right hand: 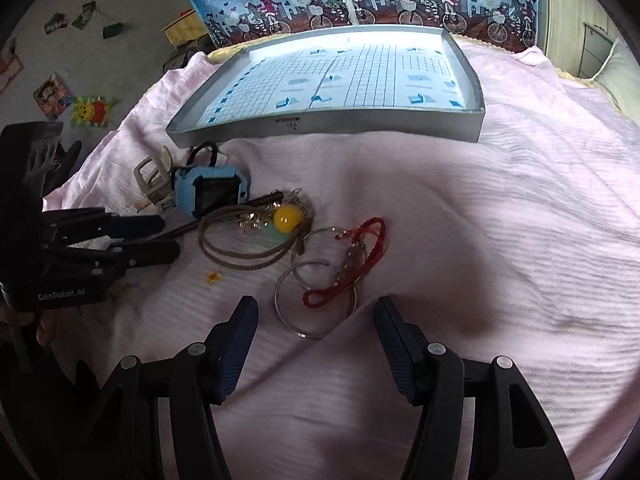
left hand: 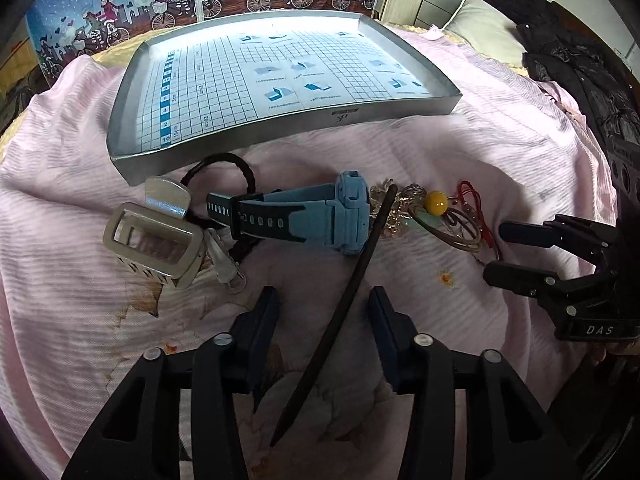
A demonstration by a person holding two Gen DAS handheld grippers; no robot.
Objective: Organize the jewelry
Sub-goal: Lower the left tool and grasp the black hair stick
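Dim daylight, glare whitening the tray [left hand: 132, 148] floor, soft shadows on the bedspread [right hand: 500, 208], strong fisheye bending with black corners.

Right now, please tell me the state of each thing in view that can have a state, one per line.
Left gripper: open, empty, straddling the stick.
Right gripper: open, empty.
Tray: empty, flat on the bedspread.
Blue watch: on its side, strap fastened.
Dark stick: lying loose, tip among the jewelry.
Red cord: tangled with the wire rings.
Hair claw: lying outside the tray.
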